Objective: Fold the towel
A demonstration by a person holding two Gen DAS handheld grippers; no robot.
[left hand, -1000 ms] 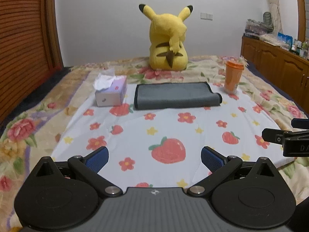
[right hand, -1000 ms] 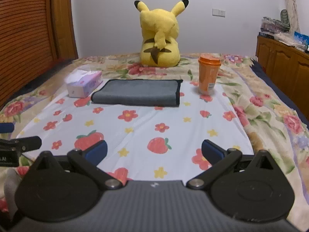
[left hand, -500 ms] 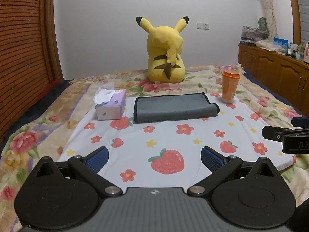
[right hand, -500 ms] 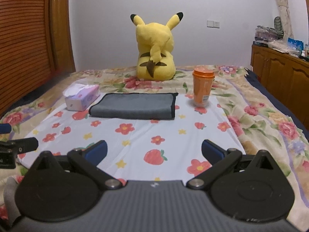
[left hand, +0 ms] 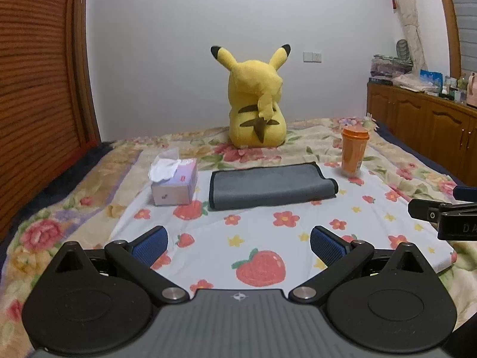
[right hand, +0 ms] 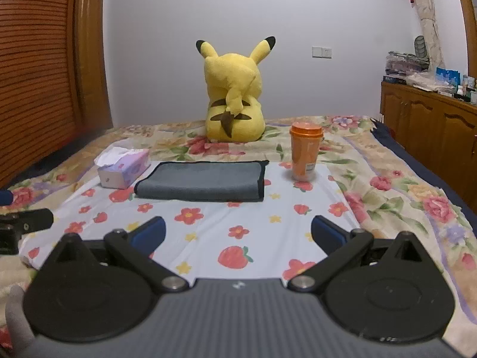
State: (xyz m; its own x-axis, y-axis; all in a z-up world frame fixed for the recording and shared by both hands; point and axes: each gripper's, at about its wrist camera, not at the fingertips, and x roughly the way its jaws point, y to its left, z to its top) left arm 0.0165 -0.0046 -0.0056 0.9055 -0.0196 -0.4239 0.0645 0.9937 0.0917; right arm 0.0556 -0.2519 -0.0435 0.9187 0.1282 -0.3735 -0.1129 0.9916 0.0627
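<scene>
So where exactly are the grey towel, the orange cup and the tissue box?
grey towel (left hand: 269, 185), left wrist view, middle of its top surface.
orange cup (right hand: 304, 156), right wrist view, middle of its body.
tissue box (left hand: 176, 188), left wrist view, its front side.

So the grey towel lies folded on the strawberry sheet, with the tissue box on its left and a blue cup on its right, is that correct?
Nearly. The cup is orange, not blue, as the right wrist view shows. The rest holds: the grey towel lies folded on the strawberry sheet, with the tissue box on its left.
</scene>
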